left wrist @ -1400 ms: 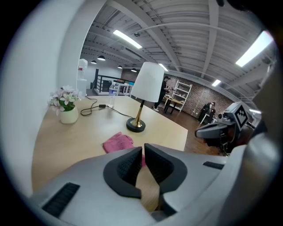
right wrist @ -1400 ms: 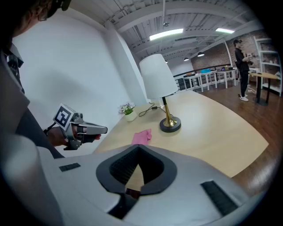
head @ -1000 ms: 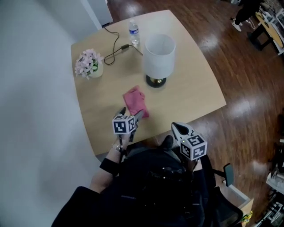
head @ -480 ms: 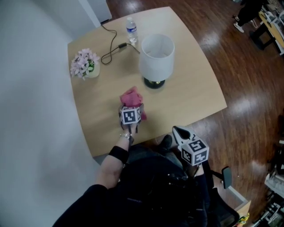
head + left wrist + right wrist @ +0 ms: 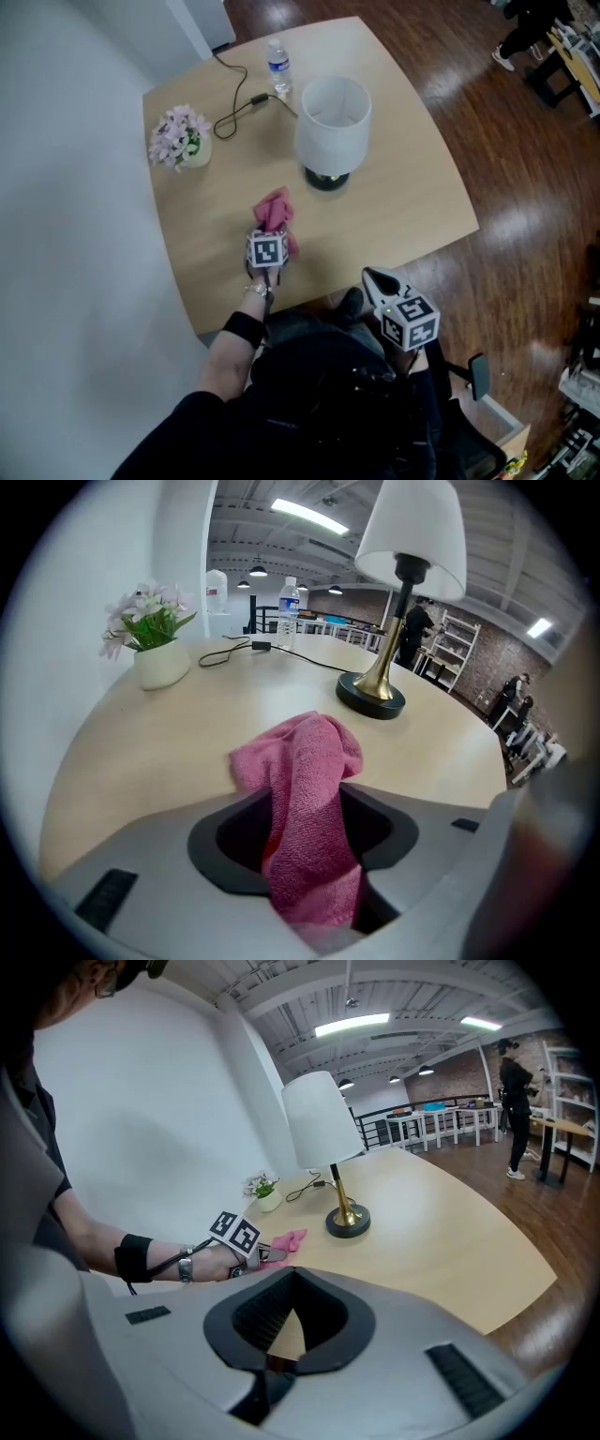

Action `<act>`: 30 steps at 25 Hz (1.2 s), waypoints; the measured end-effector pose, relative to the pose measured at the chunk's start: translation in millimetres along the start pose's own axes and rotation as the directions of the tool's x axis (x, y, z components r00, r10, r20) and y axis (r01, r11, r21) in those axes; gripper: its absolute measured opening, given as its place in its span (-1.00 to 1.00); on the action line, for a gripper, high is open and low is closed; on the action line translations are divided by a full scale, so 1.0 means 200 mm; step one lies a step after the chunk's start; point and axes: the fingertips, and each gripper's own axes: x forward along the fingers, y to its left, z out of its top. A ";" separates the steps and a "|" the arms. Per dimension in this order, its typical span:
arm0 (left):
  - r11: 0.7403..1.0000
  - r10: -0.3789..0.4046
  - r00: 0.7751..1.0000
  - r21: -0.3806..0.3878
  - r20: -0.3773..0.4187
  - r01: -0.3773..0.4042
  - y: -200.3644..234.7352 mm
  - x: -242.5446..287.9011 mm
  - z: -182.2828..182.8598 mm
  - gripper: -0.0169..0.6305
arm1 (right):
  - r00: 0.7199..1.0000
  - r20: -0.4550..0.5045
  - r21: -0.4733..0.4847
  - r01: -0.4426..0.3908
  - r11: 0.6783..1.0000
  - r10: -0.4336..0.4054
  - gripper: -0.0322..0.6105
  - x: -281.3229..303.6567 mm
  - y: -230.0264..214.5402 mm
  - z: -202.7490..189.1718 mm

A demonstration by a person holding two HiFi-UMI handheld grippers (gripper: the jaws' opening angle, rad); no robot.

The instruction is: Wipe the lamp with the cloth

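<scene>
Now one pink cloth [image 5: 275, 208] lies bunched on the table [image 5: 403, 187], at seven o'clock of the single white-shaded lamp [image 5: 331, 117], with bare tabletop between them. The left gripper [image 5: 271, 229] sits over the cloth's near end; its jaws stand wide and have just been closing, the cloth running between them without being pinched. The right gripper [image 5: 377, 277], jaws together and empty, hangs off the table's edge at four o'clock of the cloth. One flower pot [image 5: 180, 136] sits at ten o'clock, one bottle [image 5: 277, 64] and one cord [image 5: 234, 108] at twelve.
</scene>
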 end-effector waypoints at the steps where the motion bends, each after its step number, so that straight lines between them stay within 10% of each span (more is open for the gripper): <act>1: 1.000 -0.006 1.000 0.004 -0.001 0.006 0.01 0.00 0.00 -0.28 | 1.000 0.001 -0.001 -0.002 1.000 0.002 -0.88 0.01 0.01 0.01; 8: 0.988 -0.148 0.985 -0.023 0.085 0.151 -0.01 -0.17 0.11 -0.53 | 1.000 0.018 -0.013 -0.002 1.000 0.002 -0.88 0.04 0.08 0.06; 14: 0.920 -0.378 0.885 0.004 0.271 0.391 -0.17 -0.66 0.29 -0.57 | 0.998 0.064 -0.015 0.002 1.000 -0.001 -0.88 0.08 0.13 0.12; 21: 0.871 -0.482 0.799 0.094 0.360 0.483 -0.29 -1.15 0.31 -0.58 | 0.993 0.119 -0.023 -0.001 1.000 0.004 -0.88 0.07 0.13 0.19; 30: 0.877 -0.471 0.780 0.119 0.412 0.466 -0.33 -1.20 0.41 -0.59 | 0.990 0.143 -0.020 -0.015 1.000 0.017 -0.88 0.05 0.09 0.19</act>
